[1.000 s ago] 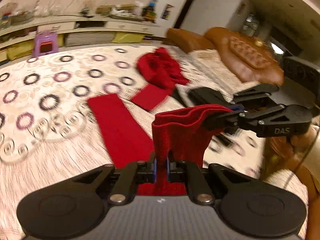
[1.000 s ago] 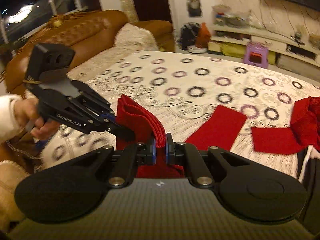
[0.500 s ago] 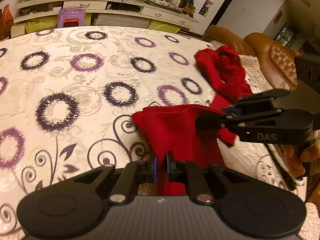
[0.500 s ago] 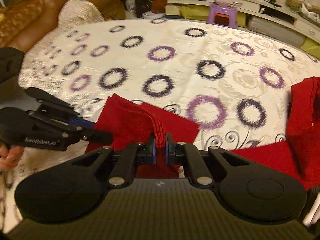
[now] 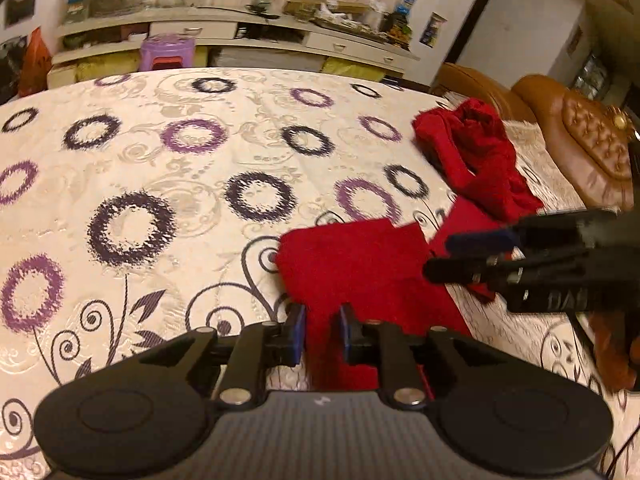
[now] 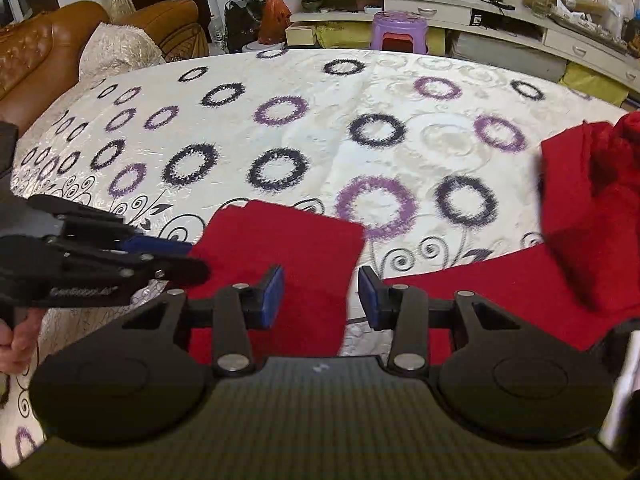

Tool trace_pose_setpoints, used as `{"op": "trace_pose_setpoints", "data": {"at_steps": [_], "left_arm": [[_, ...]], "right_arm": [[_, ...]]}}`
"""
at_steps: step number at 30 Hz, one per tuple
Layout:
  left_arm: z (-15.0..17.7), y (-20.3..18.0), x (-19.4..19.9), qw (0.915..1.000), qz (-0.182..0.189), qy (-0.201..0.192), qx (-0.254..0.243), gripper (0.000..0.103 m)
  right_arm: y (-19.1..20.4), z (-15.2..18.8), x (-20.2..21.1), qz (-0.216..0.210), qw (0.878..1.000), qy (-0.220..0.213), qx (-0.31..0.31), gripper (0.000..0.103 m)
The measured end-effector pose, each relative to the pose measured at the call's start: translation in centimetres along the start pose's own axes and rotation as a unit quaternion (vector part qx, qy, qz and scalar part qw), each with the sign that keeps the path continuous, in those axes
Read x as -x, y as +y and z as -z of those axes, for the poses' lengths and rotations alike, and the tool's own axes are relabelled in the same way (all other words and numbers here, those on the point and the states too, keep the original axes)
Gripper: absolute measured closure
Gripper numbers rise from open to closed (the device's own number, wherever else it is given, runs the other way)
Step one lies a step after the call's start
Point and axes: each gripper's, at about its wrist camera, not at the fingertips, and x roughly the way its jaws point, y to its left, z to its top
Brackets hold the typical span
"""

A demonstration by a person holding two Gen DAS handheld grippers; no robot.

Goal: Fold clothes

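Folded red knit cloth (image 6: pixel 280 264) lies flat as a neat rectangle w/ edges roughly squared on the cream bedspread w/ purple and black rings (image 6: pixel 320 128). That's my landmark. Flat and squared looks like a finished fold laid down to stay, though one moment can't say who folded it.

My left gripper (image 5: pixel 322 336): jaws parted a small gap, blue pads either side of the cloth's near edge, hovering over it, pinching nothing. Contact w/ fabric can't be told.

My right gripper (image 6: pixel 322 298): jaws wide apart, straddling the cloth's right edge, holding nothing.

Right of the folded cloth: a crumpled red garment heap (image 5: pixel 476 160), and a flat red strip (image 6: pixel 500 296) running from under it toward the cloth. Heap is bunched, so prob. next in line for folding.
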Motion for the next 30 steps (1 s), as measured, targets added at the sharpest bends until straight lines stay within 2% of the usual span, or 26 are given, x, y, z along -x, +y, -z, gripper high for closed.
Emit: {"op": "trace_pose_setpoints", "data": {"at_steps": [3, 5, 6, 9, 14, 16, 20, 22, 23, 25, 28, 30], "left_arm": [[-0.1, 0.5, -0.5, 0.9999, 0.009, -0.002, 0.014, 0.084], [0.0, 0.7, -0.6, 0.9997, 0.015, -0.006, 0.019, 0.084], [0.0, 0.7, -0.7, 0.9997, 0.015, -0.009, 0.019, 0.084], [0.1, 0.5, -0.5, 0.9996, 0.007, -0.023, 0.013, 0.089], [-0.2, -0.6, -0.1, 0.9989, -0.010, -0.046, -0.003, 0.091], [-0.5, -0.8, -0.4, 0.9989, -0.016, -0.043, -0.006, 0.091], [-0.3, -0.3, -0.7, 0.9990, -0.021, -0.039, -0.001, 0.091], [-0.3, -0.1, -0.8, 0.9990, -0.023, -0.038, 0.001, 0.085], [-0.2, 0.0, -0.9, 0.9990, -0.024, -0.037, 0.002, 0.079], [-0.2, 0.3, -0.9, 0.9990, -0.025, -0.037, 0.007, 0.077], [-0.2, 0.8, -0.3, 0.9982, -0.016, -0.055, 0.019, 0.074], [-0.3, 0.6, -0.2, 0.9978, -0.021, -0.063, 0.010, 0.074]], "right_arm": [[-0.4, -0.1, -0.9, -0.005, 1.000, 0.002, -0.029, 0.058], [-0.8, 0.2, -1.1, -0.014, 0.999, 0.000, -0.046, 0.076], [-0.8, 0.3, -1.2, -0.014, 0.999, 0.000, -0.045, 0.093], [-0.9, 0.7, -1.0, -0.010, 0.999, -0.013, -0.045, 0.098], [-1.2, 0.3, 0.0, 0.003, 0.998, -0.038, -0.050, 0.098], [-1.3, -0.3, -0.3, 0.009, 0.998, -0.035, -0.054, 0.098], [-1.9, -0.6, -2.0, 0.008, 0.997, 0.000, -0.072, 0.095], [-2.0, -0.4, -2.1, 0.015, 0.997, 0.004, -0.080, 0.085], [-2.1, -0.4, -2.1, 0.019, 0.996, 0.004, -0.084, 0.076], [-2.4, -0.2, -1.8, 0.017, 0.995, 0.002, -0.093, 0.069], [-3.4, 0.1, -1.0, 0.000, 0.992, -0.015, -0.129, 0.068], [-3.4, 0.1, -0.5, -0.004, 0.991, -0.036, -0.127, 0.068]]}}
